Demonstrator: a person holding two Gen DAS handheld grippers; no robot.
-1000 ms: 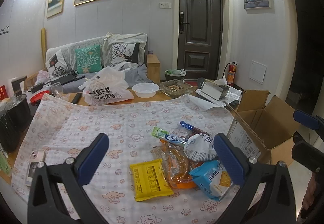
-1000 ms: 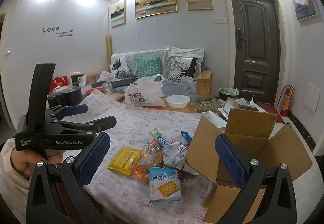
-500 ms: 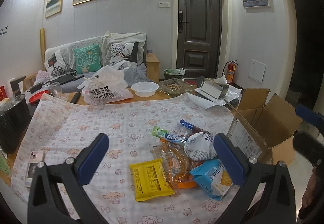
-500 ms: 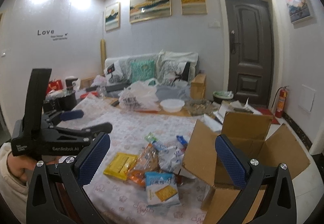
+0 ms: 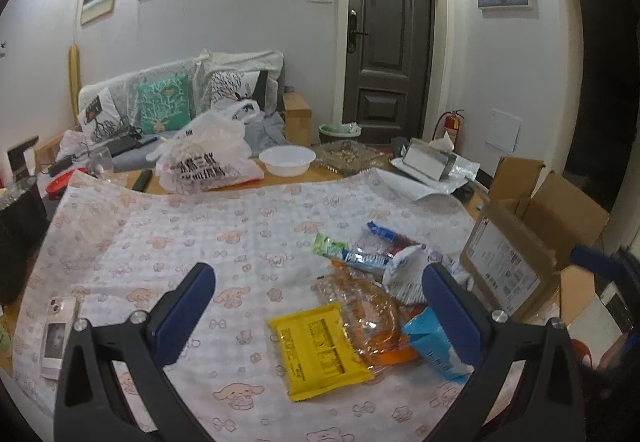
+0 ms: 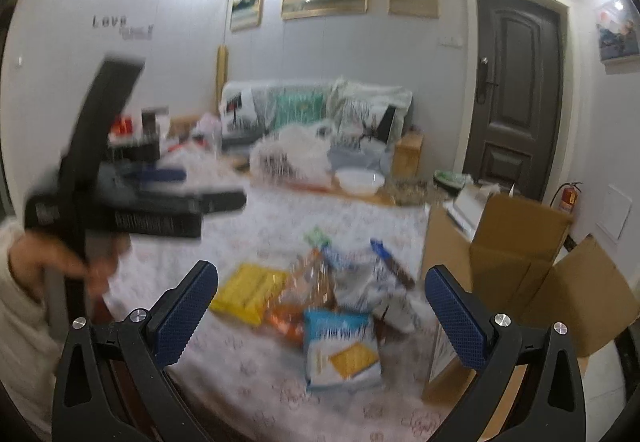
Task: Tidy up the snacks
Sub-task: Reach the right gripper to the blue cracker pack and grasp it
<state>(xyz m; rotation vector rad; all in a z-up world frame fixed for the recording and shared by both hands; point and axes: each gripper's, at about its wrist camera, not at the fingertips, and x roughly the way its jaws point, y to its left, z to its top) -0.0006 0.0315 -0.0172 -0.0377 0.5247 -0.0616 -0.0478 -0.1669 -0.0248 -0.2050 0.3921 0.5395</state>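
Left wrist view first: the left gripper (image 5: 318,312) hovers over the table with its blue-padded jaws spread wide, holding and touching nothing. Between them lies the snack pile on the white cartoon-print tablecloth (image 5: 168,242): a flat yellow foil packet (image 5: 318,350) at 6 o'clock, a clear bag of orange-brown bread (image 5: 366,312) just beside it, touching its right edge, a light-blue cracker bag (image 5: 434,348) at 4 o'clock partly behind the right finger, and a white crumpled pouch (image 5: 402,268) with a green-and-blue stick pack (image 5: 346,252) further back. An open brown cardboard box (image 5: 516,262) stands at 3 o'clock, at the table's edge. A white phone (image 5: 60,332) lies at 9 o'clock. Right wrist view, blurred: the right gripper (image 6: 320,316) is likewise wide open and empty, above the same pile; the light-blue cracker bag (image 6: 340,350) sits at 6 o'clock, the yellow packet (image 6: 250,292) toward 8 o'clock, the cardboard box (image 6: 520,262) at 3 o'clock. At 9 o'clock a hand (image 6: 66,262) grips the other gripper's black handle.
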